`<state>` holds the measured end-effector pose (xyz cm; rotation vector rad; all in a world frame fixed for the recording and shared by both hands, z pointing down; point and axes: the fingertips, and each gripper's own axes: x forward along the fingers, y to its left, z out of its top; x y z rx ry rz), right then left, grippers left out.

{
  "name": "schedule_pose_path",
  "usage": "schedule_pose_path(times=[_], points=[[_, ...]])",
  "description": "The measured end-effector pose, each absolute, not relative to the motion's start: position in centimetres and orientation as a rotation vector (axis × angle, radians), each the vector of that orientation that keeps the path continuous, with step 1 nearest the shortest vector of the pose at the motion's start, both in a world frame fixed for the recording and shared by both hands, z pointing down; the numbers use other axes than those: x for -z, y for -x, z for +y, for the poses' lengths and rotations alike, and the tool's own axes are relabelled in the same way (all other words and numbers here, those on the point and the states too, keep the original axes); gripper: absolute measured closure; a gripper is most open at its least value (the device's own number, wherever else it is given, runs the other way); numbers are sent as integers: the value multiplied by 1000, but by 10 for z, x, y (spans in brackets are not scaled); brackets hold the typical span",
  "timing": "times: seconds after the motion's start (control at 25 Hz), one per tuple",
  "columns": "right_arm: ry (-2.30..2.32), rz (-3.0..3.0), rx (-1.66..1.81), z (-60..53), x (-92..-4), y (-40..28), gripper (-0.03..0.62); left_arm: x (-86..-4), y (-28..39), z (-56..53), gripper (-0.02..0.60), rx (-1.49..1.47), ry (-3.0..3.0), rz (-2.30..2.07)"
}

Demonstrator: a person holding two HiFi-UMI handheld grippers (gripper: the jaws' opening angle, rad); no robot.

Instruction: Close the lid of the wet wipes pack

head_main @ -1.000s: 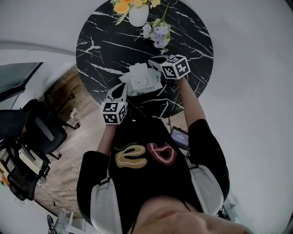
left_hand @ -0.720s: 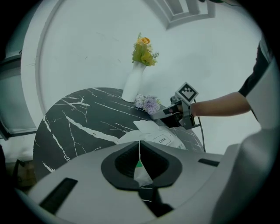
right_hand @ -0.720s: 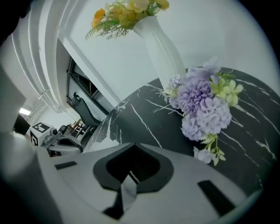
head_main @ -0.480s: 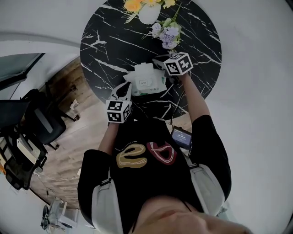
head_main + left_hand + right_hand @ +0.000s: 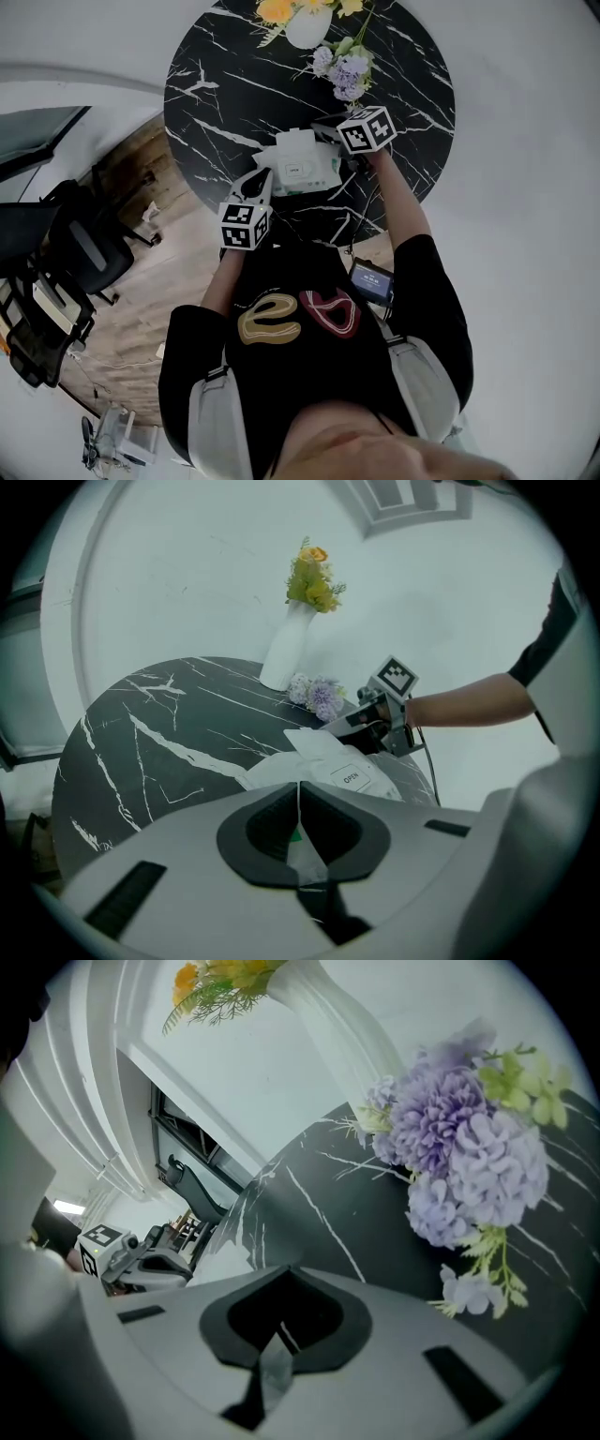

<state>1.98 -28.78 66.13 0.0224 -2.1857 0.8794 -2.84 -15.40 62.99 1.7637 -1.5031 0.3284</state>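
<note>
A person in a black shirt (image 5: 300,319) leans over a round, black marbled counter (image 5: 234,84), a gripper in each hand. The left gripper (image 5: 300,832), nearer the body, has its jaws pressed together on the thin near edge of the wet wipes pack (image 5: 330,769). The pack lies on the counter between the two tools. A pale flap (image 5: 314,741) stands up at the pack's far end, by the tip of the right gripper (image 5: 325,127). That gripper's jaws are drawn together, with a thin pale sliver at the seam that cannot be identified. Beyond lie purple flowers (image 5: 469,1147), then a white vase (image 5: 286,653) of yellow blooms (image 5: 314,578) at the counter's far edge.
</note>
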Motion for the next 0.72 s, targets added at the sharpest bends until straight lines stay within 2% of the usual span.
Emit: schedule_pose_path(times=[0.72], points=[[-3, -2264, -908, -291, -641, -15, 583, -636, 29, -154, 560, -332, -1757, -1500]])
